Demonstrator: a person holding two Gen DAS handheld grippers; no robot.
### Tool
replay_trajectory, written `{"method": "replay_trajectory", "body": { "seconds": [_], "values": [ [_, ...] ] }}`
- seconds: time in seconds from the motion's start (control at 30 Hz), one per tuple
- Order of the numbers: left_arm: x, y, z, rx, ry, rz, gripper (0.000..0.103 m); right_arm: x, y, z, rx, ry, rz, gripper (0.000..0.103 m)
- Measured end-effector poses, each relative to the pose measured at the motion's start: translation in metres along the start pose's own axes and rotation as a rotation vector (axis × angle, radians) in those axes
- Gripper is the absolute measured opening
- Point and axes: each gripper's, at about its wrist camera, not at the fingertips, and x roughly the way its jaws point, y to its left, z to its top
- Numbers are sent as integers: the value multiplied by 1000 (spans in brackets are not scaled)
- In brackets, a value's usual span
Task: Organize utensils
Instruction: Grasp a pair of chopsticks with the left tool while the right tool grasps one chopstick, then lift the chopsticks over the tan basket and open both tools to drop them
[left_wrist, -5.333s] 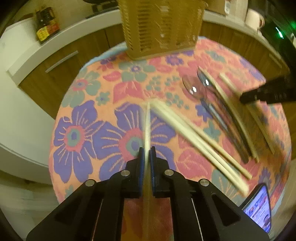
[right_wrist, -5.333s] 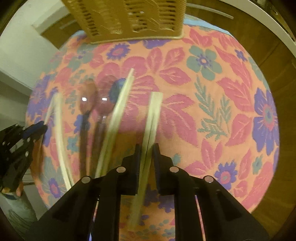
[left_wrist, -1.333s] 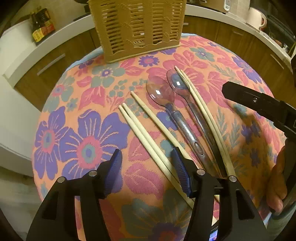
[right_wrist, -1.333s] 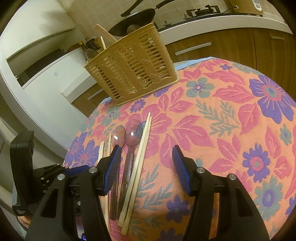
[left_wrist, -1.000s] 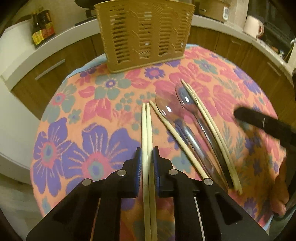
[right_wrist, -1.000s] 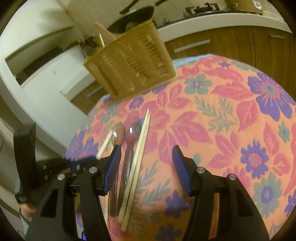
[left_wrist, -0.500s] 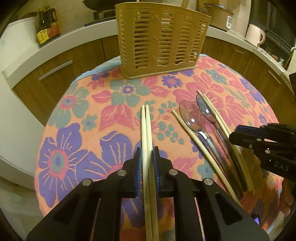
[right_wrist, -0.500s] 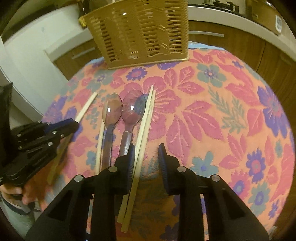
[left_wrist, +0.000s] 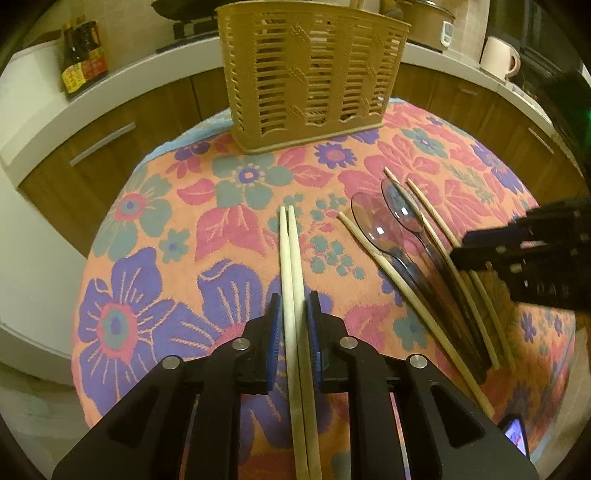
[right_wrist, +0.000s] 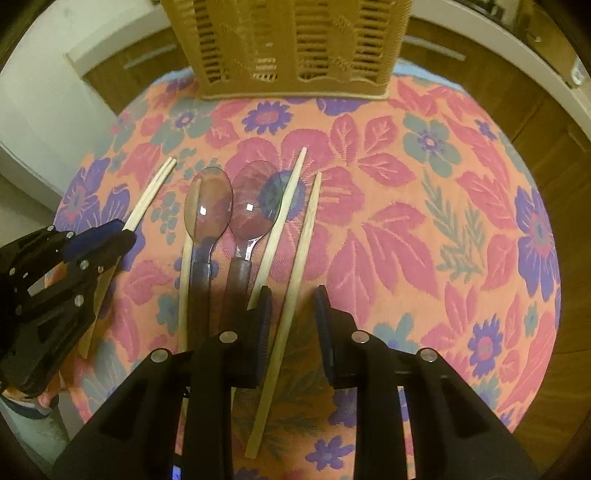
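My left gripper is shut on a pair of pale chopsticks that point toward the tan slotted utensil basket. Two clear plastic spoons lie side by side on the floral cloth, with one chopstick left of them and another along their right. My right gripper is part open with its fingers either side of a single chopstick lying on the cloth. The left gripper also shows in the right wrist view, and the right gripper in the left wrist view.
The round table's floral cloth has the basket at its far edge. Wooden cabinets and a white counter ring the table. Sauce bottles and a mug stand on the counter. A phone lies at the near right.
My left gripper closed on the chopstick pair and has lifted it toward the basket. My right gripper came down over the rightmost chopstick, which now lies apart from its neighbour, and its jaws widened slightly.
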Motion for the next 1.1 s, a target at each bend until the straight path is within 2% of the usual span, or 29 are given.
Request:
{"method": "replay_trajectory", "body": {
  "seconds": [0.03,0.07,0.17,0.23,0.3,0.33,0.37,0.4,0.53,0.73,1.1],
  "values": [
    [-1,-1,0,5,15,-3,20,1,-2,3,-6,13,6,10],
    [-1,-2,-1,10,23,-5,25,1,-4,3,-14,23,-10,8],
    [-2,-7,-5,22,41,-9,37,-1,-11,1,-12,34,2,4],
    [-2,-13,-7,46,46,19,37,-4,-16,-4,-9,19,-4,4],
    [-1,-15,-6,57,50,30,35,-6,-22,-11,1,6,4,4],
    [-1,-16,-6,60,49,29,28,-7,-24,-13,5,1,9,4],
    [-1,-16,-6,62,47,35,12,-10,-27,-16,11,-12,13,4],
    [-1,-15,-6,63,45,52,10,-14,-30,-20,11,-29,23,4],
    [-4,-7,-5,8,24,25,10,-35,-37,-31,1,-101,63,4],
    [-42,-1,1,-62,-139,-36,10,-75,-29,-34,-49,-231,85,4],
    [-136,-4,41,-70,-512,-129,10,-133,-11,-16,-89,-454,129,4]
  ]
}}
